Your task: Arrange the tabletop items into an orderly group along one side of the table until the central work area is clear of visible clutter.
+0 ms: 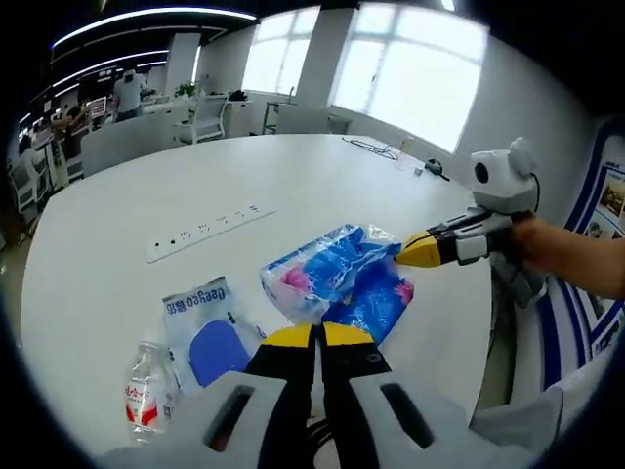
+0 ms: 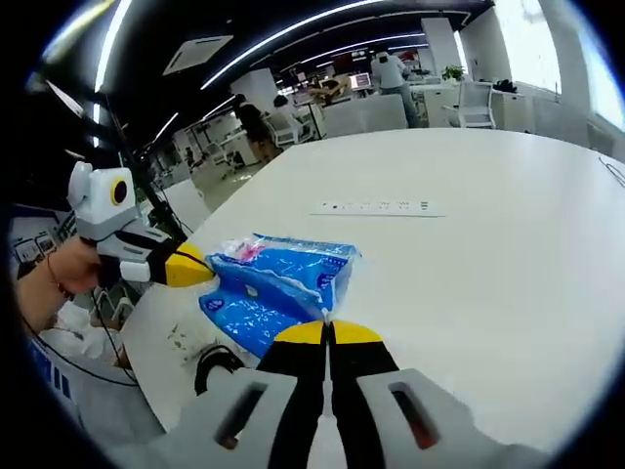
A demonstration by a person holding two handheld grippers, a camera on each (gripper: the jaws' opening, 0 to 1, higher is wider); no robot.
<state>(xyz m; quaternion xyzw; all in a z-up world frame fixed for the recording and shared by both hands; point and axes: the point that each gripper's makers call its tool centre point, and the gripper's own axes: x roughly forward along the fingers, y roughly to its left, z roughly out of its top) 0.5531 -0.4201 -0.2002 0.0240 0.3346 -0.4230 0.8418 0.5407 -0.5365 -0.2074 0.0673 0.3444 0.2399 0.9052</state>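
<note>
The two blue tissue packs (image 1: 337, 278) lie together at the near edge of the white round table (image 1: 127, 195), one partly on top of the other, and both grippers meet at them. In the left gripper view the left gripper (image 1: 318, 337) has its yellow-tipped jaws pressed together with almost no gap, just at the lower edge of the packs; I cannot tell if some wrapper film is pinched between them. From the right side of that view the right gripper (image 1: 410, 251) comes in, its tips also closed and touching the corner of the upper pack. In the right gripper view its own jaws look closed too, at the near corner of the packs, but a hold on the film is not clear. Beside the packs lie a clear pouch with a blue pad (image 1: 210, 327) and a small water bottle (image 1: 148, 391) with a red label, and a white power strip (image 1: 205, 230) is farther in, toward the middle, so I judge the task is far from finished. The risk I see is this: the packs are soft and slippery and they sit close to the table edge, so a pull on a thin corner could tear the film or let it slip out, and a push from two sides could slide one pack off the other and over the edge
</note>
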